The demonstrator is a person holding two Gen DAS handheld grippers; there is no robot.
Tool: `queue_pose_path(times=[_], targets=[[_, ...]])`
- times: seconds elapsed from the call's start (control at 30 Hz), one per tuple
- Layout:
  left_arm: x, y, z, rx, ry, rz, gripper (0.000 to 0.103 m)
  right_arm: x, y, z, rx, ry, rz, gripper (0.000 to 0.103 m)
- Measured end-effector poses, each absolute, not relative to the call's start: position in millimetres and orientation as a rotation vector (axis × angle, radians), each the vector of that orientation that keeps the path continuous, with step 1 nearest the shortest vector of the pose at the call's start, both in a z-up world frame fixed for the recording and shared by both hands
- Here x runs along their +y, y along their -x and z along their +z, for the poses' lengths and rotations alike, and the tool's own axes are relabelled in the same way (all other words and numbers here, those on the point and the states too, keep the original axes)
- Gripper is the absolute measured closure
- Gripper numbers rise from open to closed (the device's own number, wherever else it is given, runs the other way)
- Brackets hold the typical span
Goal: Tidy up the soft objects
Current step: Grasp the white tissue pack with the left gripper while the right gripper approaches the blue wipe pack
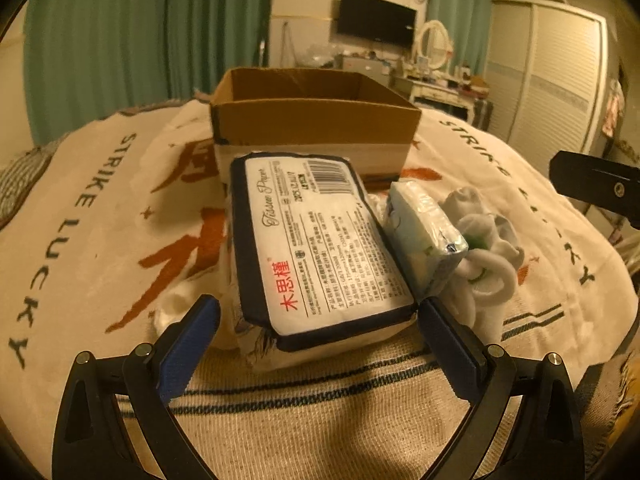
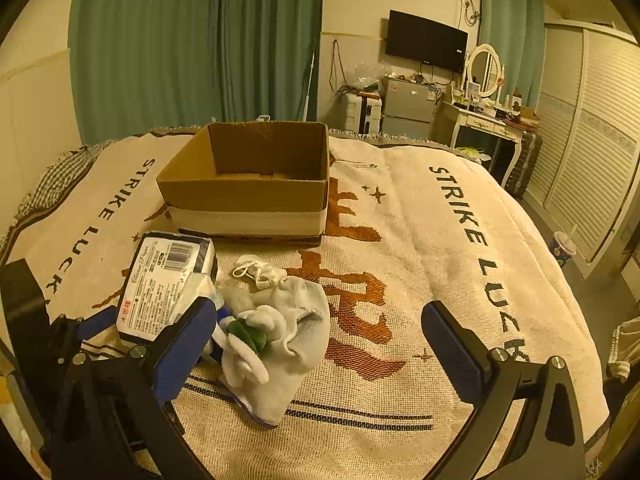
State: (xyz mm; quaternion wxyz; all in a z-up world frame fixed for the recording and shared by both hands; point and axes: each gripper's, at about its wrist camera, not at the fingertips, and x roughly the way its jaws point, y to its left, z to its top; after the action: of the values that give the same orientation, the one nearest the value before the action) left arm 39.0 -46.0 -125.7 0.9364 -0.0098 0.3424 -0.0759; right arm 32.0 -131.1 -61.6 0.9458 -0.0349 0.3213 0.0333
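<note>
A large tissue paper pack (image 1: 320, 248) with a dark border lies on the bed, in front of an open cardboard box (image 1: 312, 120). My left gripper (image 1: 318, 316) is open, its blue pads on either side of the pack's near end. A small tissue packet (image 1: 424, 232) and white socks (image 1: 488, 248) lie to its right. In the right wrist view my right gripper (image 2: 320, 320) is open and empty above the socks (image 2: 280, 332); the pack (image 2: 160, 284) and box (image 2: 248, 184) show beyond.
A cream blanket (image 2: 440, 280) printed "STRIKE LUCKY" covers the bed. A small white fabric item (image 2: 258, 270) lies near the box. Green curtains, a wall TV, a dressing table and a wardrobe stand beyond the bed.
</note>
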Motion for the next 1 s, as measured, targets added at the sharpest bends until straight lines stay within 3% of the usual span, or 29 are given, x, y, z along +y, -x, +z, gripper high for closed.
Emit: queue_pose_path(times=[0.37,0.6,1.0], targets=[[-33,-28,-116,0.683,0.015,-0.209,0.031,-121,-24,-59,0.636,0.092,0.101,0.000],[3,-20,-96,0.658,0.083,-0.170,0.036,-103,-21,-63,0.644,0.113,0.148,0.001],[64,-10,-87,0.655,0.112,-0.104,0.036,-24,-46,-108,0.773,0.190,0.373,0.012]])
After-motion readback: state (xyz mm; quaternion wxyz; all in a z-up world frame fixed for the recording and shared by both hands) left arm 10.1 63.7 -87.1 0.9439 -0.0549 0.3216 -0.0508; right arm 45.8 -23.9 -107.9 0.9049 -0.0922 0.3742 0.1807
